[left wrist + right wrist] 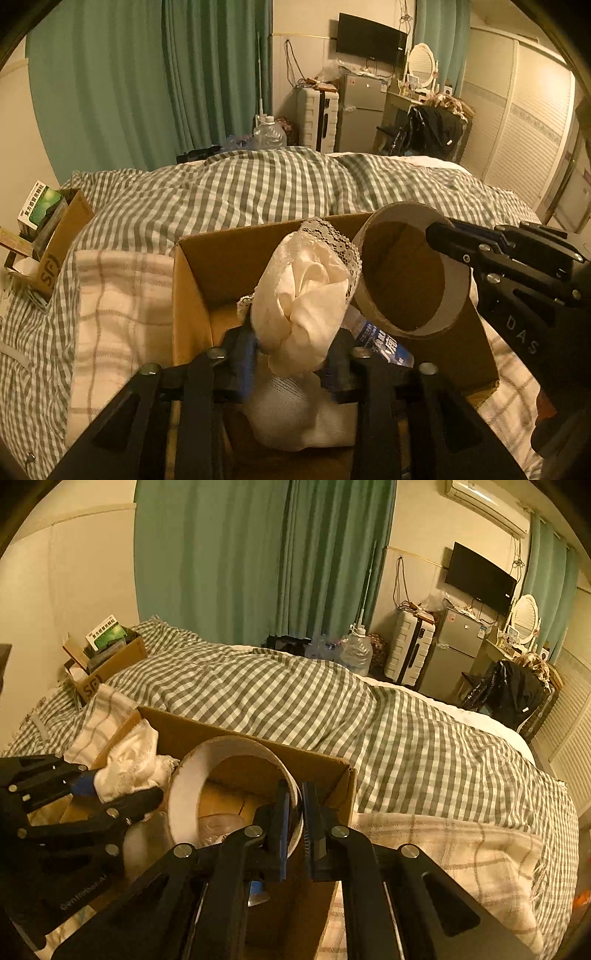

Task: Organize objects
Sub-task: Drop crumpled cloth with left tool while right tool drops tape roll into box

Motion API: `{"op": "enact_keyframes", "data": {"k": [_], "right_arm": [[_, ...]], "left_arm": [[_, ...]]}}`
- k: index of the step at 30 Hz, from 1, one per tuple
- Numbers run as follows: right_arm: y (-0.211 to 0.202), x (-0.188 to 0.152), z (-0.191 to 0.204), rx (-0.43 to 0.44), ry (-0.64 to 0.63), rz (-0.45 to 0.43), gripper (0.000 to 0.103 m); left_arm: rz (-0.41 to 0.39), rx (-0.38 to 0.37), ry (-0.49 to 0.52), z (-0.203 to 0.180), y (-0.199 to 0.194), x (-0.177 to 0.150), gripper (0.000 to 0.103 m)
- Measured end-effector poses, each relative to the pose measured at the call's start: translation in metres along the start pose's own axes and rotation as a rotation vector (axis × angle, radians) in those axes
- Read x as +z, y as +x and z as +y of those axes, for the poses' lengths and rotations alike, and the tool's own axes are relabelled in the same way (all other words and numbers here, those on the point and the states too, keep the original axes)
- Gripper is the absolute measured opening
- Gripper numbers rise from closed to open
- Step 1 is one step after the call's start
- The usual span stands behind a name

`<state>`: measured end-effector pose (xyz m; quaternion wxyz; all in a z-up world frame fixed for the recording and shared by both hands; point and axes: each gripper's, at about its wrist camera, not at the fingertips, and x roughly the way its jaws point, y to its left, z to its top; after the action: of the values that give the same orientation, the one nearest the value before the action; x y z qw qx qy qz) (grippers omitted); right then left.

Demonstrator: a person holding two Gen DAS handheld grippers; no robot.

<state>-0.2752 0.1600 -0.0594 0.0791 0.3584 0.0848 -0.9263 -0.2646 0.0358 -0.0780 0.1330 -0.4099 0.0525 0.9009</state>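
An open cardboard box (192, 295) sits on the bed in front of both grippers; it also shows in the right wrist view (258, 749). My left gripper (291, 354) is shut on a cream lace-trimmed cloth (303, 291) and holds it over the box; the cloth also shows in the right wrist view (129, 764). My right gripper (297, 827) is shut on the rim of a wide cardboard ring (184, 794), held over the box's right side. The ring (406, 273) and right gripper (439, 240) show in the left wrist view. A plastic bottle (384, 343) and white cloth (295, 413) lie inside the box.
The bed carries a green-checked duvet (295, 701) and a cream plaid blanket (461, 856). A smaller cardboard box with packets (107, 657) stands at the bed's far left. Beyond the bed are curtains, a water jug (354, 650), a suitcase and a fridge (454, 646).
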Motion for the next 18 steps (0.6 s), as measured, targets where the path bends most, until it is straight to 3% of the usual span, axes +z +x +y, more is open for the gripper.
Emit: {"op": "enact_keyframes", "data": {"k": [5,8,10,12,18], "right_arm": [[-0.021,0.003,0.001,-0.006,0.007,-0.010,0.059],[-0.041,0.004,-0.003,0.035,0.036,-0.009,0.078],[-0.058,0.005,-0.004,0.044,0.045,-0.016,0.083],[-0.079,0.008,-0.005,0.021,0.055,-0.035,0.093],[-0.143,0.013,-0.004,0.006,0.070,-0.080,0.094]], "left_arm": [[-0.031,0.004,0.012,-0.001,-0.023,0.001,0.072],[-0.039,0.015,0.002,0.001,-0.043,0.000,0.081],[-0.046,0.017,-0.001,0.002,-0.059,0.000,0.087],[-0.068,0.029,0.001,0.001,-0.080,-0.002,0.101],[-0.120,0.046,0.001,-0.003,-0.138,-0.010,0.101]]}}
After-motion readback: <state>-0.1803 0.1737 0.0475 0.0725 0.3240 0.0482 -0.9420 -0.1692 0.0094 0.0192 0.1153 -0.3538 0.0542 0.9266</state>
